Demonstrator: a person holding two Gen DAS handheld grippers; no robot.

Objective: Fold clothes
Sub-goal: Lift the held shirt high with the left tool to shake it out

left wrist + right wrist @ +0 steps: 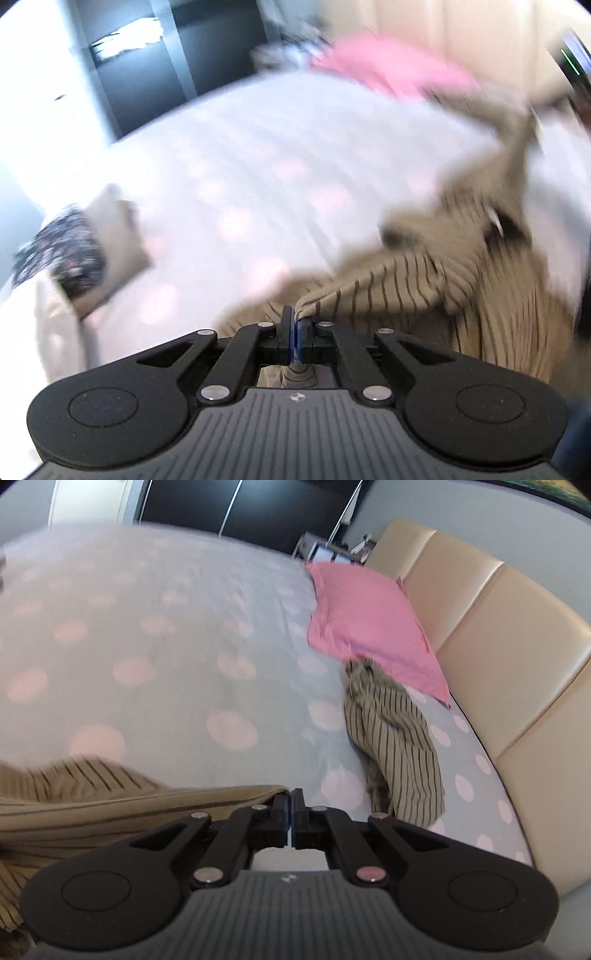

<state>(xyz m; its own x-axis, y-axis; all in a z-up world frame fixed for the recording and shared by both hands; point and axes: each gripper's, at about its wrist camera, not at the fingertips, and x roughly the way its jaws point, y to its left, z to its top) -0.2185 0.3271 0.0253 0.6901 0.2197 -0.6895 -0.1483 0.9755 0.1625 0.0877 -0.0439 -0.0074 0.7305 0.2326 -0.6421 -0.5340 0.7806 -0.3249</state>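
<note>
Striped garment (388, 291) between closed fingers (286, 325)

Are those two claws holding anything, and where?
Both pinch the striped garment: left gripper on a bunched corner, right gripper on its edge.

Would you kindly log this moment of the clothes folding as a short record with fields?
surface: bed sheet, pale with pink dots
garment in hand: tan striped garment, edge pinched by both grippers
left gripper: fingers shut on the cloth
right gripper: fingers shut on the garment's edge, which runs off to the left
other clothes: second striped piece lying crumpled on the sheet, its far end tucked under a pink pillow
behind: beige padded headboard
image quality: left wrist view motion-blurred
</note>
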